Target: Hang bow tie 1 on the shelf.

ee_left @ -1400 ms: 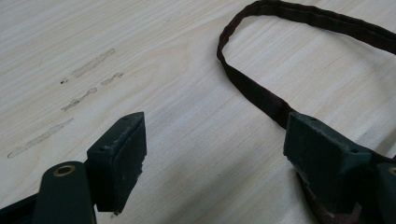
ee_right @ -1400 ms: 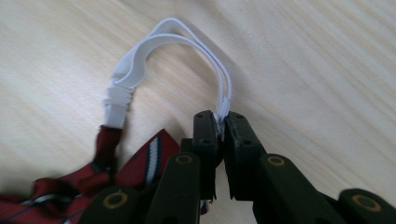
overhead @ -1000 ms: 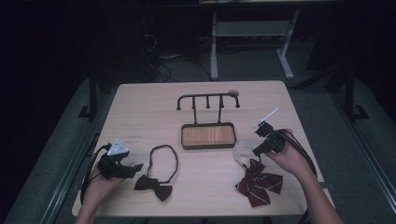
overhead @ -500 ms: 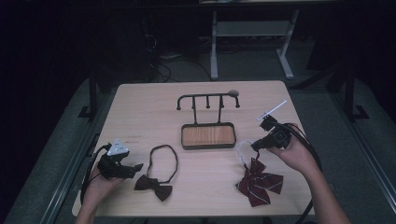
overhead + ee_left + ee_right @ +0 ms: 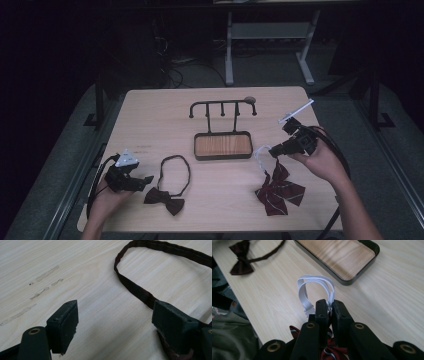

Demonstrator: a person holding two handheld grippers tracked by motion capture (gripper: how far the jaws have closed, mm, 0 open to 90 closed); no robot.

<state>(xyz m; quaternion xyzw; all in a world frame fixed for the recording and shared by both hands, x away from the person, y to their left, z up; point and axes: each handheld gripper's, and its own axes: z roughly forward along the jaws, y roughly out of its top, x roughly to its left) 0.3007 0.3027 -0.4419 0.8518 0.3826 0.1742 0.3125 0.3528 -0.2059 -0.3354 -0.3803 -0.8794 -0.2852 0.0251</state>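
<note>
Since the earlier frames, right gripper (image 5: pixel 274 151) has risen off the surface (image 5: pixel 150 120) and shifted toward the far right side, carrying the white elastic loop (image 5: pixel 261 153) up with it; the striped bow tie (image 5: pixel 278 188) is now stretched out below the loop rather than lying bunched under the hand. Left gripper (image 5: pixel 146 179) unchanged in place.

Right hand (image 5: pixel 322 161): forearm enters from the bottom right, wrist raised, gripper body pointing left and slightly down toward the stand. Jaws pinched tight on the white elastic loop (image 5: pixel 317 287); in the right gripper view the loop arches out beyond the jaw tips, and red striped fabric (image 5: pixel 329 350) hangs just beneath the jaws.

Left hand (image 5: pixel 107 197): resting low at the near left corner, gripper lying close to the surface, pointing right. Jaws stand wide apart, nothing between them; the strap (image 5: pixel 135 287) of the dark bow tie (image 5: pixel 165 200) runs just beside one jaw.

Stand (image 5: pixel 222 107) with wooden tray base (image 5: pixel 222 145) sits mid-surface, between the two hands.
</note>
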